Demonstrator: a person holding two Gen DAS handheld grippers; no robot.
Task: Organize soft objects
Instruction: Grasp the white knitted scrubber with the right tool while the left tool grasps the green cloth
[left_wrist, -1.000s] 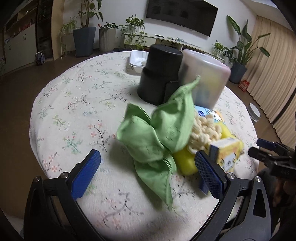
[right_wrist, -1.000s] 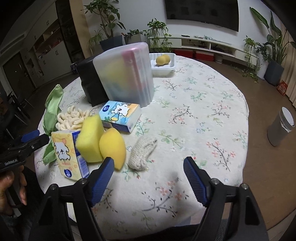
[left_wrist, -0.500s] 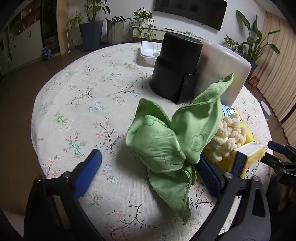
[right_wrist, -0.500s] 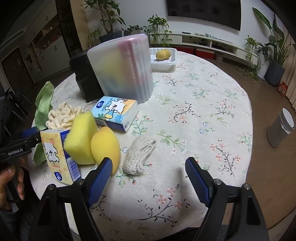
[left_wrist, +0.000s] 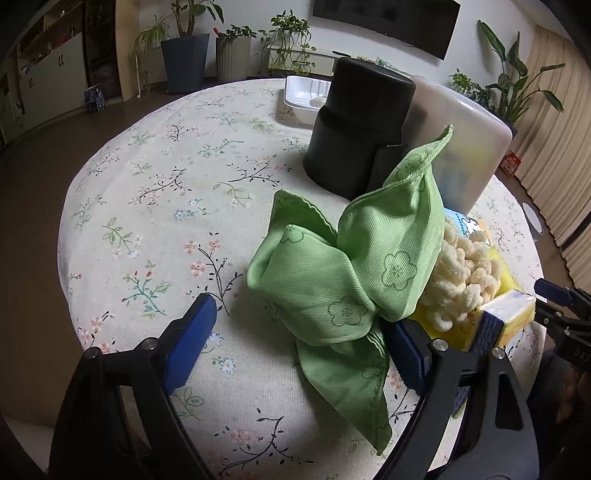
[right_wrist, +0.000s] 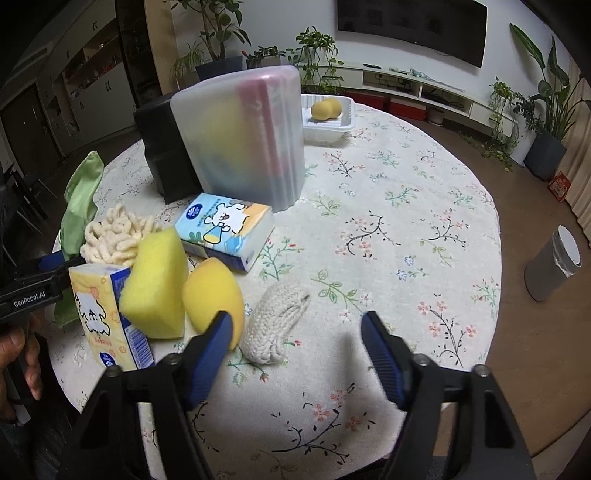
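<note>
Our left gripper (left_wrist: 295, 332), jaws wide and empty, straddles the green cloth (left_wrist: 347, 280); our right gripper (right_wrist: 297, 350) gapes empty near the knitted pad (right_wrist: 275, 328).

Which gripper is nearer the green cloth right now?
Left. The left gripper is open right at the green cloth, its right finger against the folds. The right gripper is open over by the knitted pad, with the sponges between it and the cloth.
</note>
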